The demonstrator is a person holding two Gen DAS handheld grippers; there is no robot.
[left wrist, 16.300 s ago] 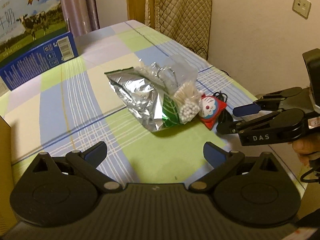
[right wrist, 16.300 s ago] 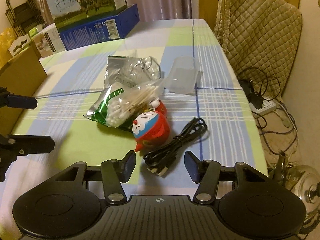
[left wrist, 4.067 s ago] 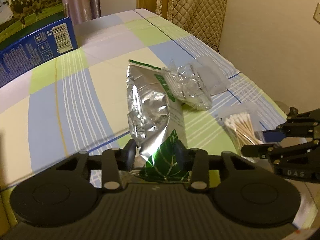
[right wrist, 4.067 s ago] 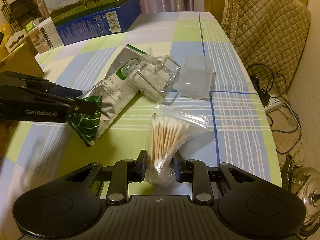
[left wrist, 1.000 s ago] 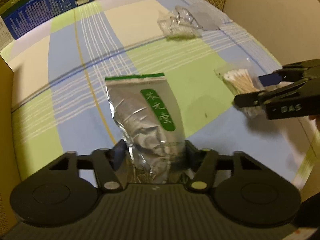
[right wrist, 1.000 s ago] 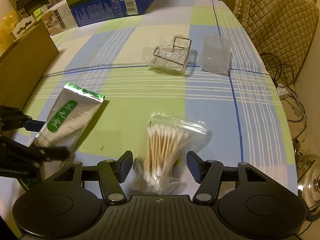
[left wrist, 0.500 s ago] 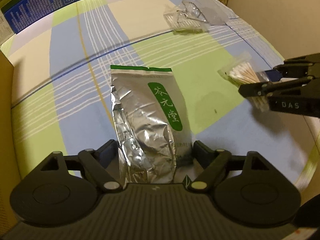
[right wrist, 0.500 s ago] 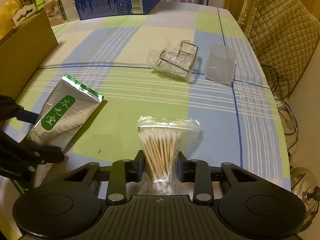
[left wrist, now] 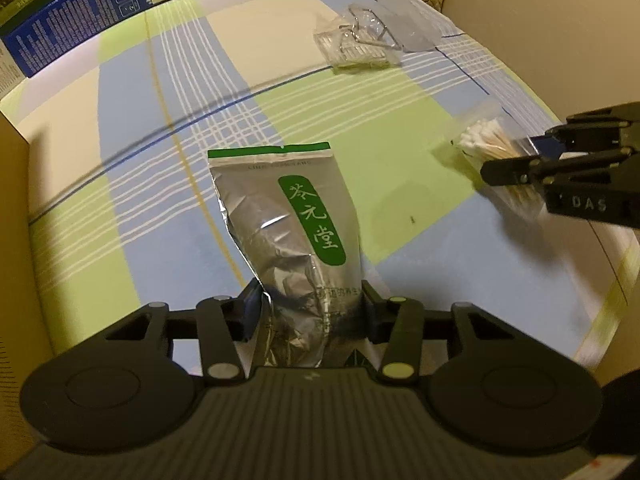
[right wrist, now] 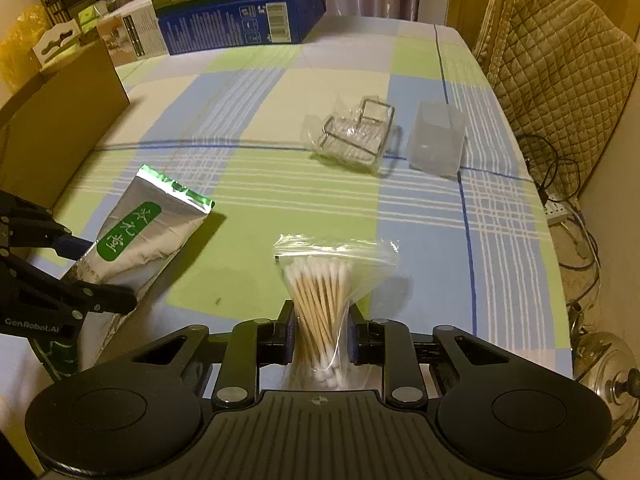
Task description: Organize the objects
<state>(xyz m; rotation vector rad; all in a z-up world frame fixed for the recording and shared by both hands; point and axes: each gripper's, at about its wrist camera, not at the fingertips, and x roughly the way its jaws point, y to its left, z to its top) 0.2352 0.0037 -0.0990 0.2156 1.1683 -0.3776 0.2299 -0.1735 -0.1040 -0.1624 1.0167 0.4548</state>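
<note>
My left gripper (left wrist: 306, 312) is shut on the lower end of a silver foil pouch with a green label (left wrist: 288, 216) and holds it off the checked tablecloth (left wrist: 120, 184). The pouch also shows in the right wrist view (right wrist: 136, 236), with the left gripper (right wrist: 100, 272) around it. My right gripper (right wrist: 320, 336) is shut on a clear bag of cotton swabs (right wrist: 324, 280), lifted above the cloth. In the left wrist view the right gripper (left wrist: 516, 160) holds the swab bag (left wrist: 484, 146) at the right.
A wire rack in a clear bag (right wrist: 352, 136) and a clear plastic box (right wrist: 436, 140) lie at the far middle. A blue milk carton box (right wrist: 240, 20) stands at the back. A cardboard box (right wrist: 52, 120) stands at the left. A quilted chair (right wrist: 560, 60) is right of the table.
Both grippers went from open to shut, the left on the foil pouch and the right on the swab bag. Both things have come up off the cloth.
</note>
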